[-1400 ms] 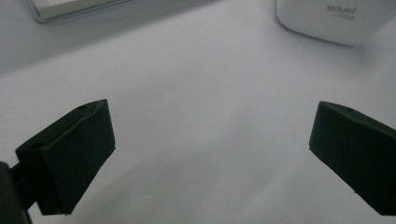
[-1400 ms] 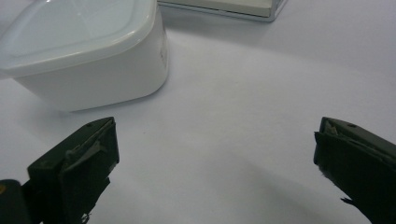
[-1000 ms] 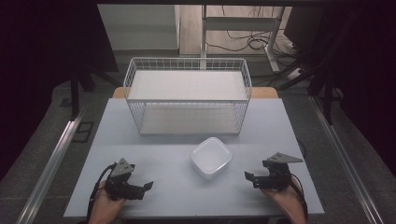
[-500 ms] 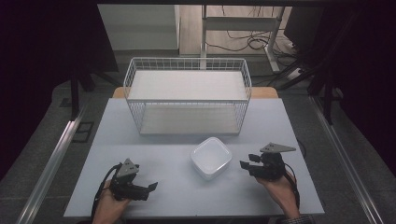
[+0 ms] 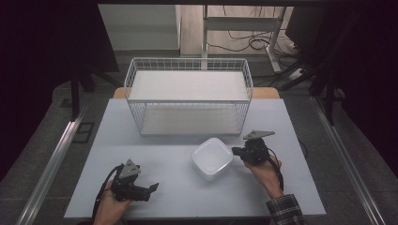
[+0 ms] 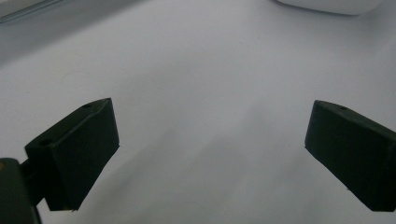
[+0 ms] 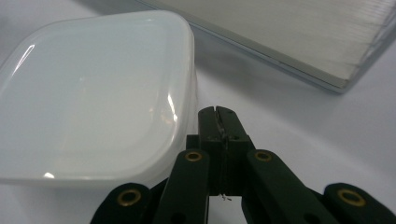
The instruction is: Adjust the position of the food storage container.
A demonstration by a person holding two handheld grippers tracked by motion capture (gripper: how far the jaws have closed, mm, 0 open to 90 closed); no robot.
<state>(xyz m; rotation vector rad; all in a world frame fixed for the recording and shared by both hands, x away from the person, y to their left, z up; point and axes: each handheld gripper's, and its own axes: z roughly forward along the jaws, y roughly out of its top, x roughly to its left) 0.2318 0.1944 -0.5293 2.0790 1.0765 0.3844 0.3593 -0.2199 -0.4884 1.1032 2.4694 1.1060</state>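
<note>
The right gripper now sits just beside the right edge of the white bowl, closer to it and farther up the table than a second ago, when it rested near the table's right front with a clear gap to the bowl. Its jaws have just been closing: in the right gripper view they are clenched flat together with nothing between them, their tips next to the bowl's rim; whether they touch it I cannot tell.

The bowl stands upside down on the table, in front of the wire basket, in the same place as before.

The left gripper stays near the front left of the table, well apart from the bowl, much as it was. In the left gripper view its jaws are spread wide over bare tabletop, holding nothing, with the bowl's edge at the top.
</note>
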